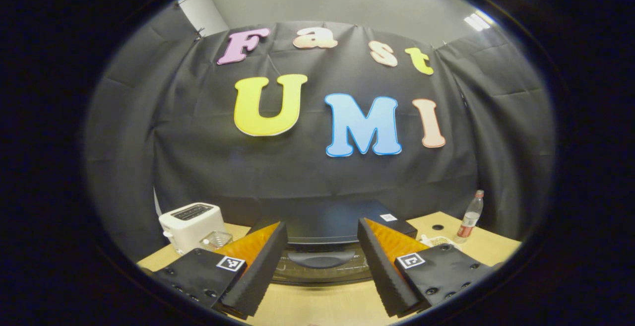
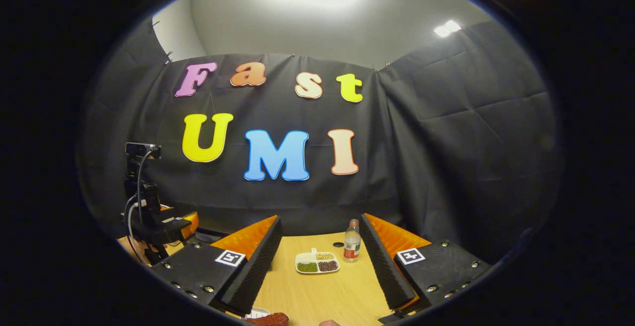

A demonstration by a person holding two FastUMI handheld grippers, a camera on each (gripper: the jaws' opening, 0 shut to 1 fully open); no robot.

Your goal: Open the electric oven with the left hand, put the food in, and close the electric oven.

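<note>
Oven (image 1: 322,246) door shut, part hidden by L gripper (image 1: 322,266) | both grippers spread, empty | food (image 2: 270,319) cut off

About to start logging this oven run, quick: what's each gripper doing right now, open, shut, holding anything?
Left gripper: open, holding nothing, facing the closed electric oven.
Right gripper: open, holding nothing, above the wooden table.

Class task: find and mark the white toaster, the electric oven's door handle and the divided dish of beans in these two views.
White toaster (image 1: 191,225), left gripper view: its front face.
Oven door handle (image 1: 318,258), left gripper view: middle of the handle.
Divided dish (image 2: 317,262), right gripper view: centre, between compartments.
</note>
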